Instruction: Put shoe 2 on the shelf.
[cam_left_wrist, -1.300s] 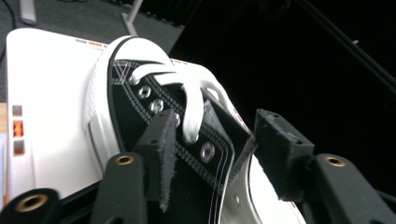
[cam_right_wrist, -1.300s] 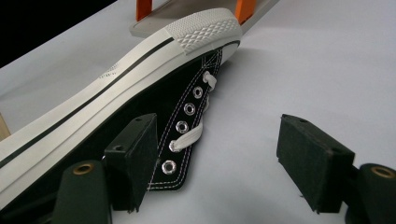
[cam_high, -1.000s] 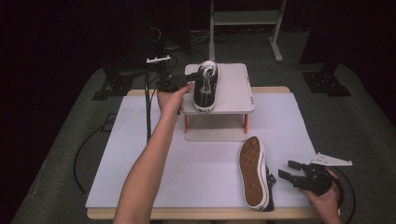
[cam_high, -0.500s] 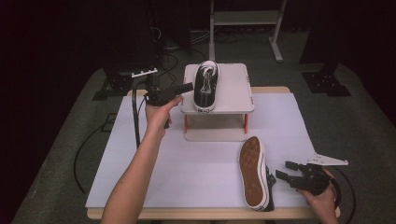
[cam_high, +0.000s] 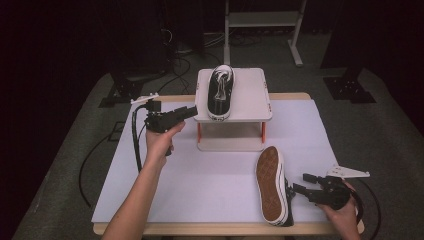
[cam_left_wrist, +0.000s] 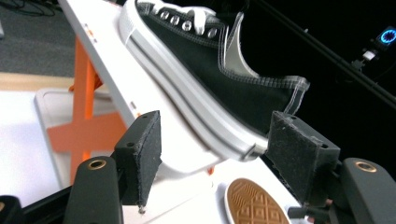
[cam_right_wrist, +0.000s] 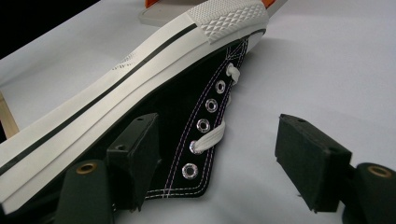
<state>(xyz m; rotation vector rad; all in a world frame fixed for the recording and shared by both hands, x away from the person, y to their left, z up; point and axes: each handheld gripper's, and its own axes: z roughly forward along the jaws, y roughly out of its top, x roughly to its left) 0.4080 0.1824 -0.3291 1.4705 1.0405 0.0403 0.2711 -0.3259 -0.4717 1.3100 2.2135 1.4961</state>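
Note:
A black low sneaker (cam_high: 220, 92) with white laces stands upright on a small white stand (cam_high: 252, 95) with orange legs. My left gripper (cam_high: 187, 111) hovers just left of the stand, apart from the shoe. Its jaws have just been opening and hold nothing; in the left gripper view the sneaker's heel (cam_left_wrist: 210, 70) lies beyond the open gripper (cam_left_wrist: 215, 158). A second sneaker (cam_high: 271, 184) lies on its side near the front edge, tan sole up. My right gripper (cam_high: 300, 182) stands open beside it, its left pad (cam_right_wrist: 135, 158) near the laced upper (cam_right_wrist: 205, 116).
A white sheet (cam_high: 215, 175) covers the wooden table. Black cable (cam_high: 135, 140) loops off the table's left side. Dark floor, stand feet and a white frame (cam_high: 260, 20) lie beyond the far edge.
My left gripper has drawn back from the sneaker on the stand, moving left and toward the person, with its jaws wider. The right gripper and both shoes have stayed put.

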